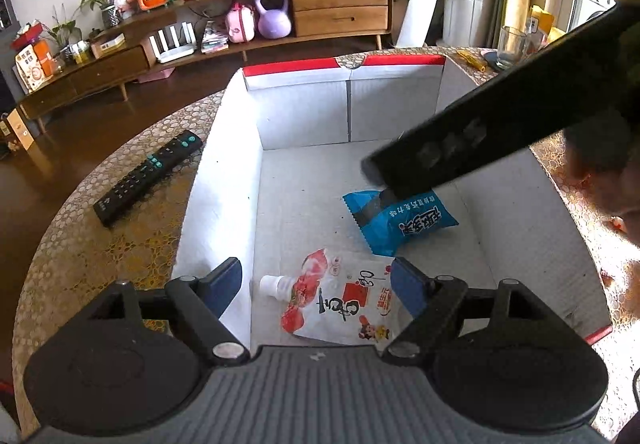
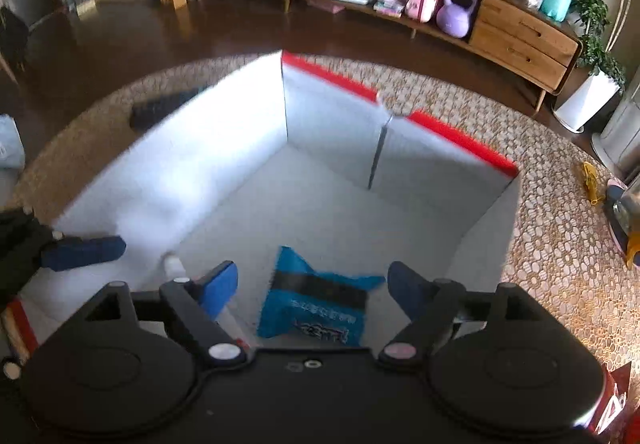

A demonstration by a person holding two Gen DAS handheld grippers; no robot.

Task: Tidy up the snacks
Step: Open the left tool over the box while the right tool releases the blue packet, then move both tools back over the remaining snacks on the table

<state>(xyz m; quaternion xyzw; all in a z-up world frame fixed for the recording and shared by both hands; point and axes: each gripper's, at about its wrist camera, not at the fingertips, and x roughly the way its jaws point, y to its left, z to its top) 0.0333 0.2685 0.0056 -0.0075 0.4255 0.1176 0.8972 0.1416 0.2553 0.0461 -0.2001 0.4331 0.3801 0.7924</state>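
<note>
Left wrist view: a black remote control (image 1: 148,177) lies on the patterned desk (image 1: 100,244) left of a white cardboard box (image 1: 224,180) with red-edged flaps. The left claw (image 1: 318,286) hangs over the box's near end, jaws apart, nothing pressed between the pads. Below it, on the box floor, lies a white-and-red spout pouch (image 1: 340,296), its white cap pointing left. Farther in and to the right lies a blue snack packet (image 1: 404,220); the right claw (image 1: 380,180) reaches down from the upper right and one black finger crosses over the packet's far end. A drinking glass (image 1: 510,46) stands on the desk beyond the box's far right corner. Only this view shows the pouch's printed face and the glass clearly.

Right wrist view, somewhat blurred: one blue pad of the left claw (image 2: 82,251) enters from the left edge over the box's left wall (image 2: 168,180). The right claw (image 2: 312,284) stands with jaws apart; the blue snack packet (image 2: 316,308) lies on the box floor between and below its pads, apparently untouched. A yellow object (image 2: 590,182) lies on the desk at the far right; what it is cannot be told.
</note>
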